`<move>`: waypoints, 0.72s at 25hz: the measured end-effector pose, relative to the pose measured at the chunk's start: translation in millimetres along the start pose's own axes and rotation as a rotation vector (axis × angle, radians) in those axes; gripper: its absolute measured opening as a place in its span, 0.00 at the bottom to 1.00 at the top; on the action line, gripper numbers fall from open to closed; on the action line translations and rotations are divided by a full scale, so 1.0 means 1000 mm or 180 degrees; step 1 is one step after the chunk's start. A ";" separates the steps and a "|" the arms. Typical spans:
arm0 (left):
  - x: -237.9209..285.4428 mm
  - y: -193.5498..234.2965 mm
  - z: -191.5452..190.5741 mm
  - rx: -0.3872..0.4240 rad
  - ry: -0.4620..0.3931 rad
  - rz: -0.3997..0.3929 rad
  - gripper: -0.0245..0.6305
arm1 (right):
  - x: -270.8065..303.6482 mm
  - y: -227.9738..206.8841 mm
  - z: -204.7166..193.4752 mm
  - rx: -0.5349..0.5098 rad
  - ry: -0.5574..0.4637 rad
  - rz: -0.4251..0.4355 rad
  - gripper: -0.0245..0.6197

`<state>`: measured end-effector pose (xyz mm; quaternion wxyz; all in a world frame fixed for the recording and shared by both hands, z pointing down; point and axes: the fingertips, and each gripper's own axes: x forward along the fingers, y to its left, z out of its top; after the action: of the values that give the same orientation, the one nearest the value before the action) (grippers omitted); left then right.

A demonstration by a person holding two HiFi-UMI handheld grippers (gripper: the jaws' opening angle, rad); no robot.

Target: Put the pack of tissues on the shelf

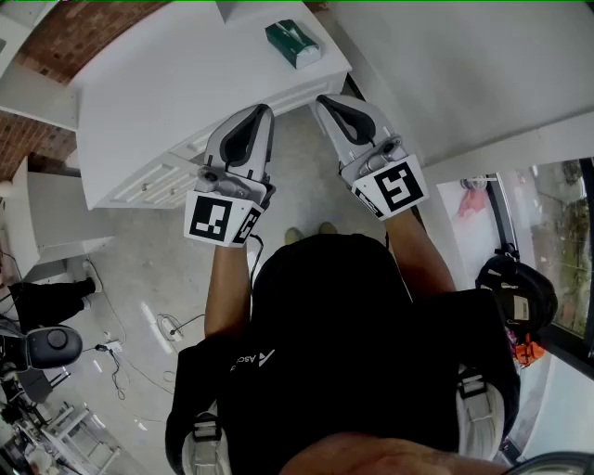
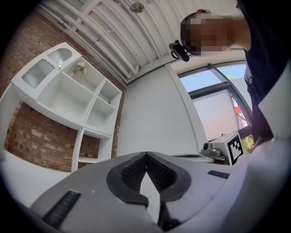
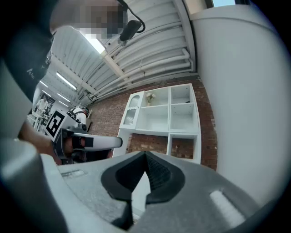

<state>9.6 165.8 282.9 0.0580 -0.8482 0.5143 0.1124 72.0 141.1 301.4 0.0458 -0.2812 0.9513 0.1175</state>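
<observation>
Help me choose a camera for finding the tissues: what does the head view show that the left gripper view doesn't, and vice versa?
Only the head view shows the green pack of tissues, lying on the white cabinet top, and the floor below. Only the left gripper view shows the open compartments of the white shelf unit and the ceiling. Both show the left gripper and the right gripper, each shut and empty, and some brick wall.
</observation>
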 end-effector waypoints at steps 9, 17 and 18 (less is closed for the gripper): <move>-0.012 0.020 -0.005 -0.0045 0.0001 -0.0044 0.04 | 0.018 0.013 -0.008 0.0017 0.0029 -0.0035 0.04; -0.024 0.050 -0.011 -0.0128 -0.0013 -0.0108 0.04 | 0.040 0.009 -0.023 -0.0058 0.0182 -0.0287 0.04; -0.023 0.054 -0.012 -0.0141 -0.0016 -0.0112 0.04 | 0.044 0.006 -0.025 -0.0083 0.0211 -0.0319 0.04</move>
<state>-47.1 158.1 301.3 0.0424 -0.8579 0.4966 0.1247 31.3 117.3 319.7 0.0165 -0.3328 0.9354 0.1181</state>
